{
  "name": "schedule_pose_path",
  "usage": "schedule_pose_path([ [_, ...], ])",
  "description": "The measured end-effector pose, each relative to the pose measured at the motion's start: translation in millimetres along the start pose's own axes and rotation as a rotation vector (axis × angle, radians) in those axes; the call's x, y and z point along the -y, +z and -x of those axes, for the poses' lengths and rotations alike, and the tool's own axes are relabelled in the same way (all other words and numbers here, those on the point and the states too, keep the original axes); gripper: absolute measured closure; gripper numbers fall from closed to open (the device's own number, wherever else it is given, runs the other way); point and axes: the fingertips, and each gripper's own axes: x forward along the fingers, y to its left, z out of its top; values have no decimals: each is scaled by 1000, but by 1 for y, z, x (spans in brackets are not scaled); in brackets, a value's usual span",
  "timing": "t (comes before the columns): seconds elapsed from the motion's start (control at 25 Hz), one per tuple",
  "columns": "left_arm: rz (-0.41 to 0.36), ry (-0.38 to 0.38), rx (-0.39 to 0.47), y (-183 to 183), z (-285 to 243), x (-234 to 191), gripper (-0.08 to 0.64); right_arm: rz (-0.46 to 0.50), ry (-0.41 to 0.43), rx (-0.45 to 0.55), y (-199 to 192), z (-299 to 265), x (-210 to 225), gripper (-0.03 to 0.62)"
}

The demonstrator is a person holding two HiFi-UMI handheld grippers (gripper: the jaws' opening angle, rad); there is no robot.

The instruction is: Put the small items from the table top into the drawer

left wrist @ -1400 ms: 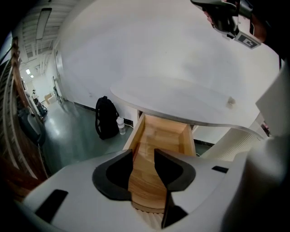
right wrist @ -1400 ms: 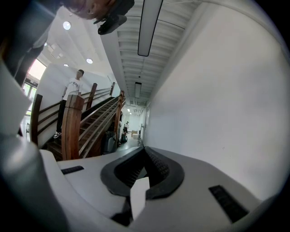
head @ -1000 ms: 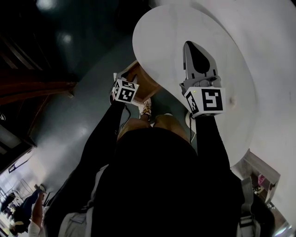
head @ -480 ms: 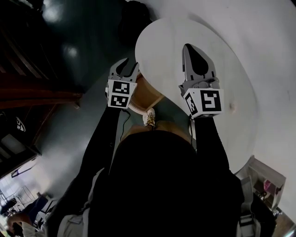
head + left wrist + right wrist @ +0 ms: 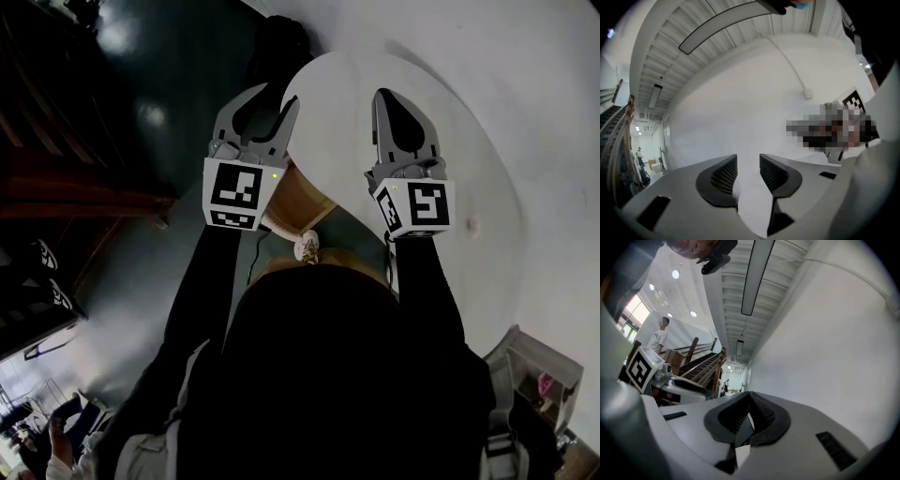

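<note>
Left tongs (image 5: 274,96) apart and empty, right tongs (image 5: 382,95) pressed together, white table (image 5: 487,187) alongside.

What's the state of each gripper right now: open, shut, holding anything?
Left gripper: open, nothing between its jaws.
Right gripper: shut, jaw tips together, nothing held.

Bright, fisheye-warped, dark vignetted corners
</note>
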Motion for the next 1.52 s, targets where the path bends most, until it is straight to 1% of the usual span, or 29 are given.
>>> schedule_pose_path([
  [0.12, -13, -5, 58, 28, 6, 1, 399, 1, -14, 2, 1, 3, 4, 566],
  [0.24, -19, -27, 79, 37, 0, 8, 400, 4, -29, -6, 0, 8, 12, 565],
  [0.4, -31, -97, 97, 44, -16, 31, 400, 16, -72, -10, -1, 23, 28, 566],
  [0.56, -43, -168, 139, 61, -35, 67, 400, 29, -133, -19, -5, 50, 60, 565],
  [0.64, -40, -210, 156, 70, -45, 90, 400, 30, -175, -28, -5, 68, 80, 566],
  [0.76, -35, -295, 166, 82, -58, 129, 400, 0, -265, -43, -4, 99, 111, 565],
  [0.88, -27, -382, 197, 97, -72, 171, 400, 12, -350, -58, -4, 134, 142, 566],
  [1.04, -34, -501, 228, 119, -85, 242, 400, 12, -474, -70, 2, 197, 188, 565],
  [1.16, -37, -587, 247, 132, -91, 294, 400, 20, -559, -77, 5, 244, 214, 565],
  [1.36, -40, -672, 258, 134, -91, 358, 400, 38, -651, -84, 4, 307, 238, 565],
  [1.52, -34, -723, 260, 134, -93, 403, 400, 47, -705, -100, 0, 350, 255, 565],
])
